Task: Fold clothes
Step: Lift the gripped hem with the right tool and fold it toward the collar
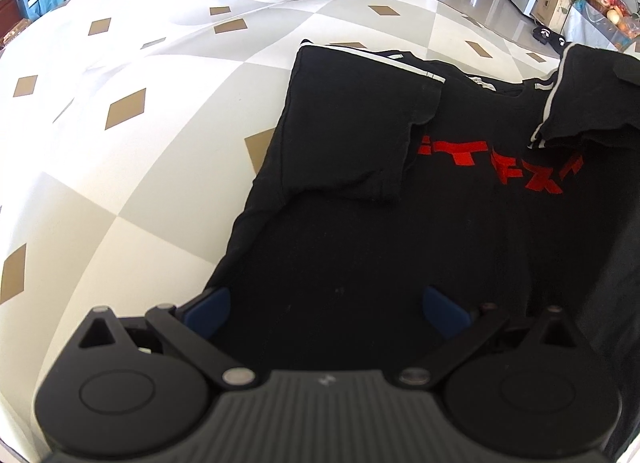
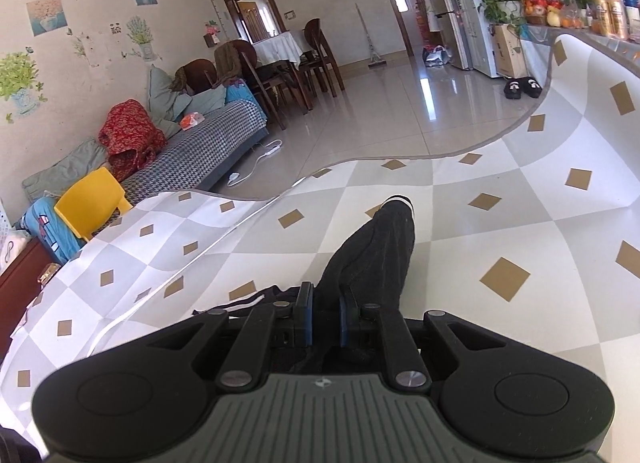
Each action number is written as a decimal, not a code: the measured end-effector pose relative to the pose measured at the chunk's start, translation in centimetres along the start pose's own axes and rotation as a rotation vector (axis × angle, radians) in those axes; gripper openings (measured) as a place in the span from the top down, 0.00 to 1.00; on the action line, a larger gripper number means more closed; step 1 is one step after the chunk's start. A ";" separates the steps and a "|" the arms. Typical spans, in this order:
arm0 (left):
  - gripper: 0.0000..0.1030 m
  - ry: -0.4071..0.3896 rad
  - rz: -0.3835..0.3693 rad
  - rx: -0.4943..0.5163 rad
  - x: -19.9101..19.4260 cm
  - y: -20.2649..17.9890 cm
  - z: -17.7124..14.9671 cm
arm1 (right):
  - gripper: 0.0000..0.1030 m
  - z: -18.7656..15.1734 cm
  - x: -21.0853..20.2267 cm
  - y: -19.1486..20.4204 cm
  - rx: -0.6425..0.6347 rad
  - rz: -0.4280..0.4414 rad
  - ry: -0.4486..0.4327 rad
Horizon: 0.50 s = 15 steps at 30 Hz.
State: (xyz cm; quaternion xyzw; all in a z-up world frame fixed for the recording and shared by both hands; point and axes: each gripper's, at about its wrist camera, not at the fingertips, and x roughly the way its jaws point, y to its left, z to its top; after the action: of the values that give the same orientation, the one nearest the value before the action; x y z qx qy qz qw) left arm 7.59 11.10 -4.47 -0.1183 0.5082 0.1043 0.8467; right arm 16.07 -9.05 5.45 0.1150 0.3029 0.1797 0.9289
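A black T-shirt (image 1: 460, 231) with red lettering and white-striped trim lies flat on the checked tablecloth (image 1: 120, 167). Its left sleeve (image 1: 352, 123) is folded in over the chest; the right sleeve (image 1: 592, 95) is lifted at the upper right. My left gripper (image 1: 326, 309) hovers low over the shirt's lower part, open, blue pads wide apart with nothing between them. In the right wrist view my right gripper (image 2: 325, 317) is shut on black fabric, and the sleeve (image 2: 376, 251) with its white-striped cuff sticks out ahead above the tablecloth (image 2: 520, 223).
The tablecloth's far edge (image 2: 400, 159) drops to a tiled floor. A yellow chair (image 2: 94, 203) and a sofa (image 2: 200, 143) with piled clothes stand to the left. Slippers (image 2: 522, 87), a fridge and a counter with plants and fruit are at the right.
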 end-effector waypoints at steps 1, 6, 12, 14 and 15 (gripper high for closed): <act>0.00 -0.002 -0.003 -0.001 0.0 0.1 -0.1 | 0.88 0.0 0.2 0.6 -0.008 0.022 0.001; 0.00 -0.007 -0.029 -0.016 -0.1 0.5 -0.1 | 0.88 -0.4 1.4 3.9 -0.074 0.146 0.014; 0.00 -0.014 -0.053 -0.031 -0.5 1.1 -0.3 | 0.88 -2.1 4.9 7.5 -0.181 0.242 0.067; 0.00 -0.014 -0.060 -0.041 -0.6 1.3 -0.4 | 0.88 -2.8 6.2 8.3 -0.185 0.267 0.095; 0.00 -0.015 -0.064 -0.045 -0.6 1.4 -0.5 | 0.88 -3.1 6.7 8.6 -0.187 0.275 0.104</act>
State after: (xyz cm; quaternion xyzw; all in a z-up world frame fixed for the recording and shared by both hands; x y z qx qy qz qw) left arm 6.47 12.28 -4.26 -0.1528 0.4951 0.0893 0.8506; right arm 17.01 1.78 2.29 0.0592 0.3139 0.3379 0.8853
